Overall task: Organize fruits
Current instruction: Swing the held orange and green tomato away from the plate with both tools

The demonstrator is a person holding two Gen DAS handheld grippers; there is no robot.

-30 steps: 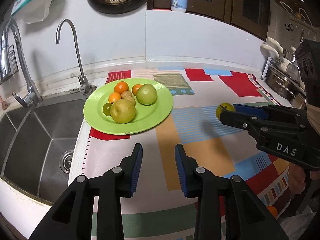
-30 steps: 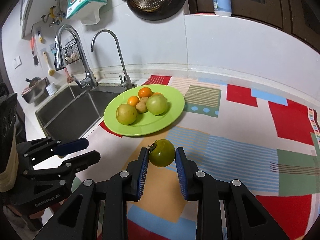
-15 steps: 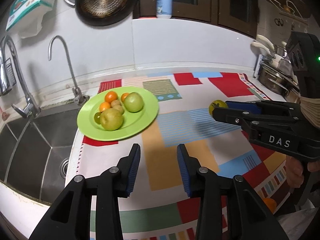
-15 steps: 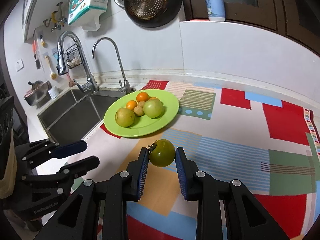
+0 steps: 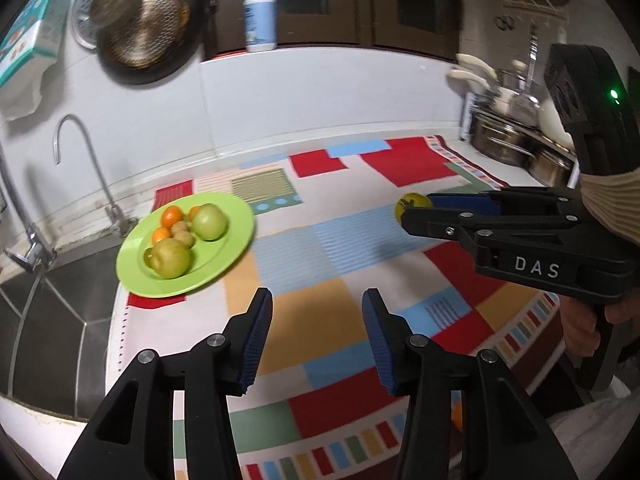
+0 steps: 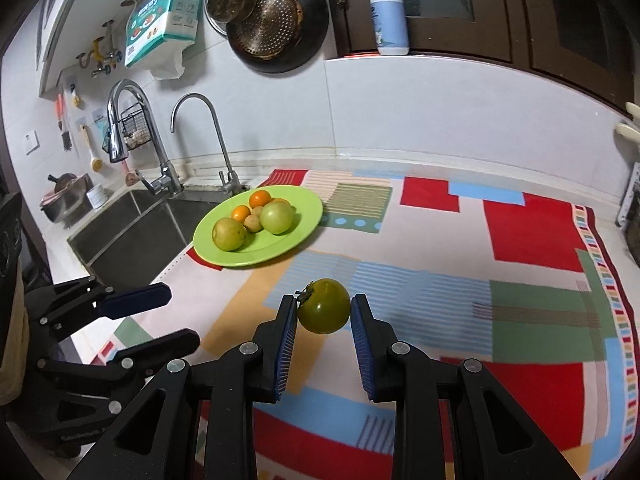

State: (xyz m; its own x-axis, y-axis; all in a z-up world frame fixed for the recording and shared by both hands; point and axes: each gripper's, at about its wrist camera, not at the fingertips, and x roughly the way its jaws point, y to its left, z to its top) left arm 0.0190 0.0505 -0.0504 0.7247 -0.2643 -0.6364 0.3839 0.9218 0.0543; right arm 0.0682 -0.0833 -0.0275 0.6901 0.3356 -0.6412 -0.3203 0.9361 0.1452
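Opening, your left hand-held gripper (image 5: 317, 336) shows a wider gap between its blue pads than a second ago, and nothing sits between them. In this left view the plate (image 5: 224, 264) has slid toward the left of the picture and looks farther off, so you have drawn back from the sink-side edge of the surface (image 5: 320, 320). That frees this gripper for the next fruit; one orange fruit (image 5: 457, 417) peeks out low at the near right edge, half hidden. The right hand-held gripper (image 5: 408, 210) crosses from the right, with the tomato (image 5: 412, 203) at its tip.

In the right view, your right hand-held gripper (image 6: 323, 314) is clamped on the tomato (image 6: 324, 311), pads pressing both sides, carried above the cloth, unchanged from a second ago. The plate (image 6: 304, 216) lies ahead and left, at the surface's sink-side edge, its rim hanging over the sink (image 6: 128, 232). Its right half is bare, so I judge that the place to set down. The cloth between is clear; the tap (image 6: 224, 152) stands close behind the plate.
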